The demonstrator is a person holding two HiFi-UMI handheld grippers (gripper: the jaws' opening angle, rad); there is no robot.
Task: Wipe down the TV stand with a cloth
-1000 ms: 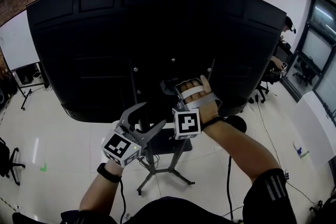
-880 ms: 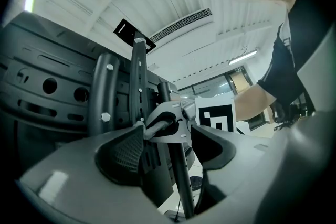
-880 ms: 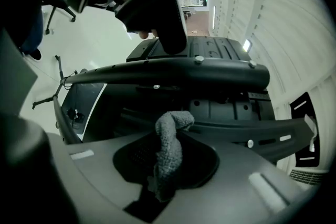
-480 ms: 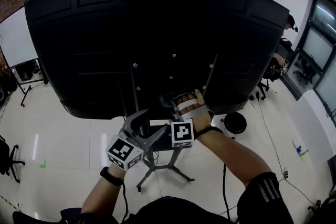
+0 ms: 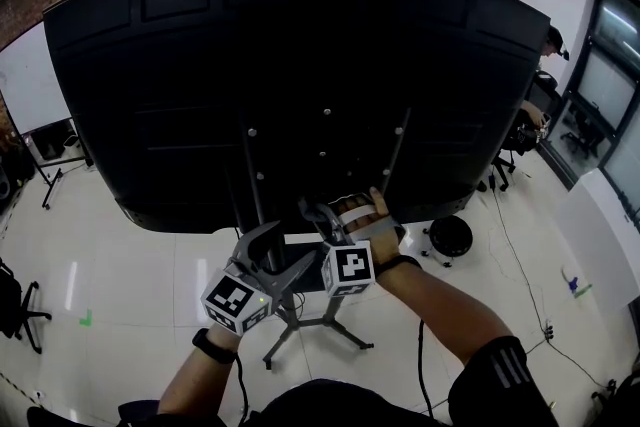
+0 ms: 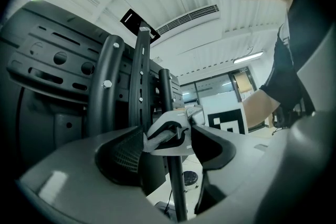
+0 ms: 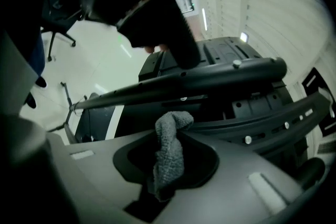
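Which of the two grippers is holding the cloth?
The right gripper: a grey cloth is pinched between its jaws. The left gripper has its jaws apart, gripping nothing.

The television's [image 5: 300,85] black back walls off everything above my claws. Beneath its lower edge the stand's slanting uprights [image 5: 252,180] fence the gap, and a thin pole [image 6: 176,176] shows between my left claw's [image 5: 287,240] parted jaws. Open floor [image 5: 110,275] flanks the splayed legs [image 5: 345,333].
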